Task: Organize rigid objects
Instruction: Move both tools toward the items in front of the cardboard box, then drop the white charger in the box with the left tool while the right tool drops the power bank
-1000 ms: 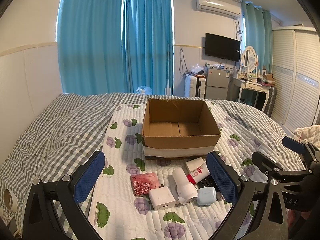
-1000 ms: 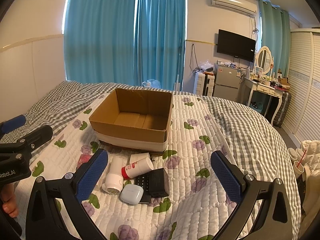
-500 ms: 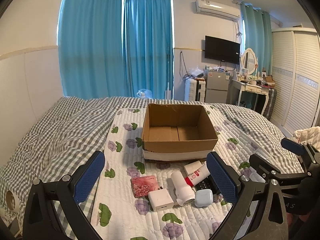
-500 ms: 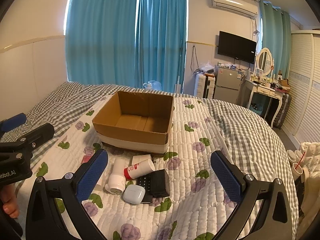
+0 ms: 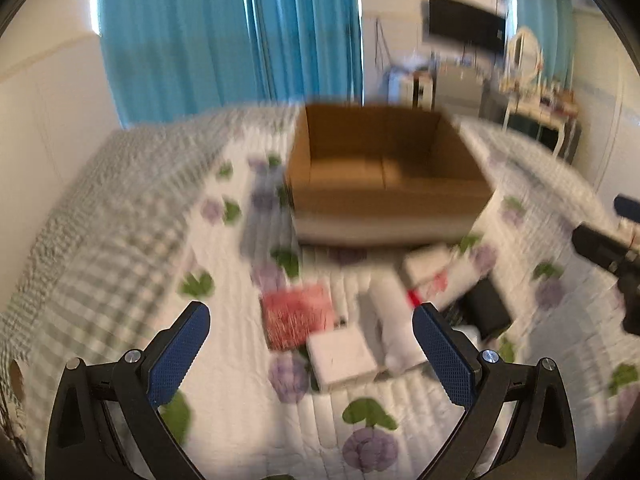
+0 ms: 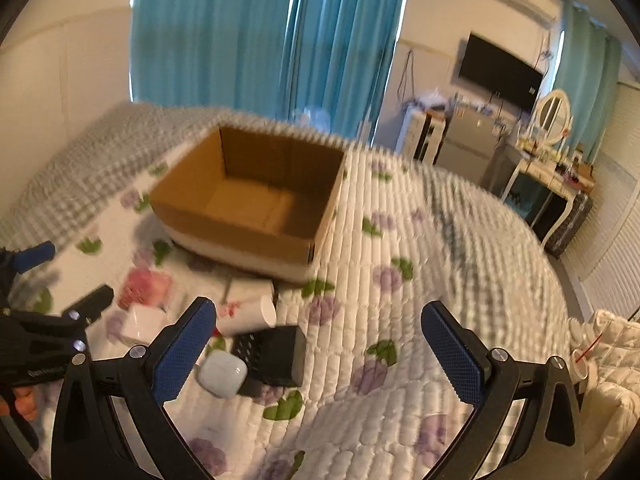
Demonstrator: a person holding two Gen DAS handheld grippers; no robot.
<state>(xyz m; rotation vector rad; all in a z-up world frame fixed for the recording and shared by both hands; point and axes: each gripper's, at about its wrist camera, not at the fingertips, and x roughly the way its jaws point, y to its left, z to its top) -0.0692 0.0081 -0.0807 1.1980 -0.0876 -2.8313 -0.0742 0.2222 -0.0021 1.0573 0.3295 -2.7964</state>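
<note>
Your left gripper (image 5: 310,344) hangs spread wide and empty with the white square box (image 5: 342,354) lying flat just ahead between its fingers, the cardboard box (image 5: 384,176) farther ahead, so it sits nearer that item than your right gripper (image 6: 318,338), equally spread and empty.

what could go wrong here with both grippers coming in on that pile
The items lie packed together: closing on the white square box could nudge the red packet or the white bottle beside it.

Both open grippers, left gripper and right gripper, aim at one small cluster and might collide.

Motion blur suggests speed; the smooth earbud case may slip.
</note>
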